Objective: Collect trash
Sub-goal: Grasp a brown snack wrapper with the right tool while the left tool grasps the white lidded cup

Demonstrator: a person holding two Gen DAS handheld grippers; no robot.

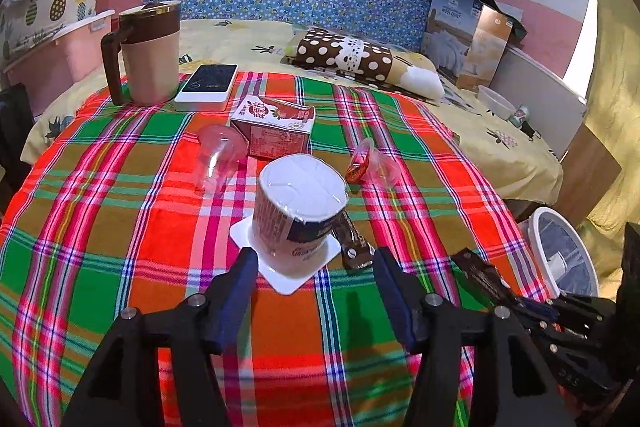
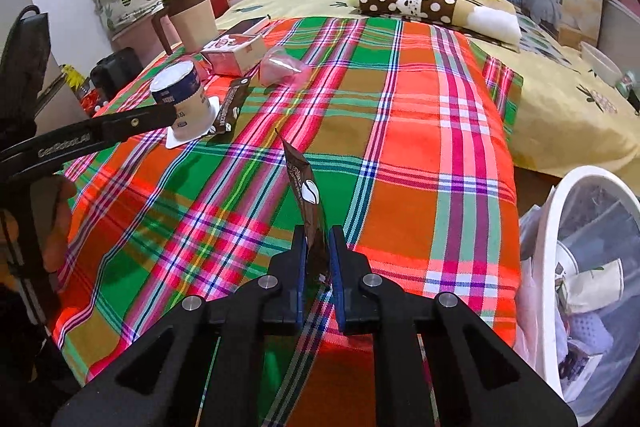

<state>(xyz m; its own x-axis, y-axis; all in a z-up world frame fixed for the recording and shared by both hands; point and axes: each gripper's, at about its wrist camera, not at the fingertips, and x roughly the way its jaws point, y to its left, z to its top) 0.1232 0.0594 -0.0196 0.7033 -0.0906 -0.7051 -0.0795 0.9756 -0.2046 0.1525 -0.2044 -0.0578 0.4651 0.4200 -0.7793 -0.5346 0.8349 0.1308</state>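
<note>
An upturned white yoghurt cup [image 1: 300, 211] stands on the plaid tablecloth [image 1: 100, 227]. My left gripper [image 1: 316, 259] is open, its fingers on either side of the cup's near edge and not pressing on it. A brown coffee sachet [image 1: 352, 243] lies right of the cup. A red sweet wrapper [image 1: 358, 163], a clear plastic cup [image 1: 218, 155] and a pink drink carton [image 1: 276, 125] lie farther back. My right gripper [image 2: 318, 243] is shut on another brown sachet [image 2: 308, 195], held upright above the cloth. The yoghurt cup [image 2: 180, 99] also shows at the far left.
A white bin [image 2: 592, 267] with a liner and rubbish in it stands low at the table's right edge. A beige lidded mug [image 1: 146, 51] and a white-edged phone [image 1: 208, 85] sit at the back left. A bed with a spotted pillow [image 1: 344, 53] lies behind the table.
</note>
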